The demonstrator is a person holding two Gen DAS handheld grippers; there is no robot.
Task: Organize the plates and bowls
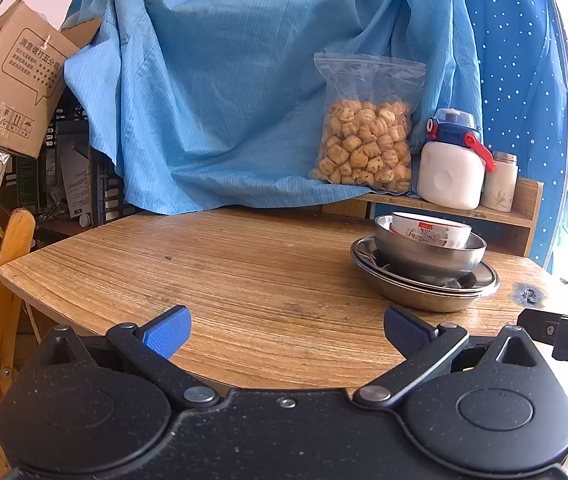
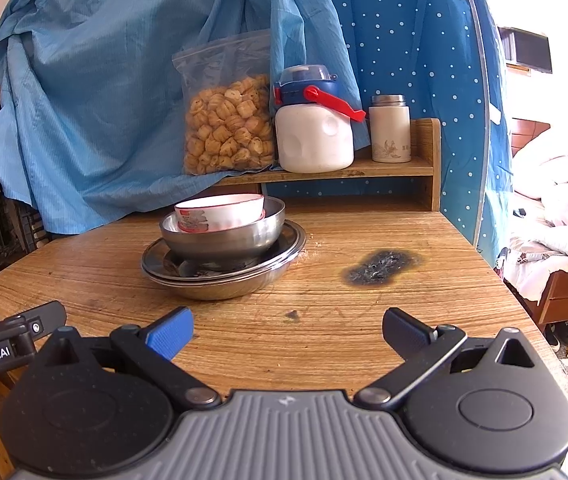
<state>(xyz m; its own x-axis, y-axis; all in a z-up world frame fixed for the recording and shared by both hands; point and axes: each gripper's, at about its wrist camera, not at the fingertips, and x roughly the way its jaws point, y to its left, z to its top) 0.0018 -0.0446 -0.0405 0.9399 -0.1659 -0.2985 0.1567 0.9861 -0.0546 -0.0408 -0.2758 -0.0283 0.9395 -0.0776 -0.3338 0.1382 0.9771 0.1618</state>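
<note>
One stack of dishes stands on the wooden table (image 1: 204, 272). A white ceramic bowl (image 1: 430, 234) with red print sits tilted inside a steel bowl (image 1: 428, 256), which rests on steel plates (image 1: 424, 284). The right wrist view shows the same white bowl (image 2: 220, 212), steel bowl (image 2: 224, 236) and plates (image 2: 224, 276) ahead and to the left. My left gripper (image 1: 286, 334) is open over the table's near edge, left of the stack, holding nothing. My right gripper (image 2: 288, 334) is open too, near the front edge, short of the stack and empty.
A low wooden shelf (image 2: 364, 168) behind the stack carries a bag of snacks (image 2: 228, 120), a white bottle with blue lid (image 2: 312, 128) and a small white flask (image 2: 390, 128). A burn mark (image 2: 380, 266) scars the table. Blue cloth (image 1: 224, 80) hangs behind; cardboard boxes (image 1: 8, 80) and a chair (image 1: 8, 280) stand left.
</note>
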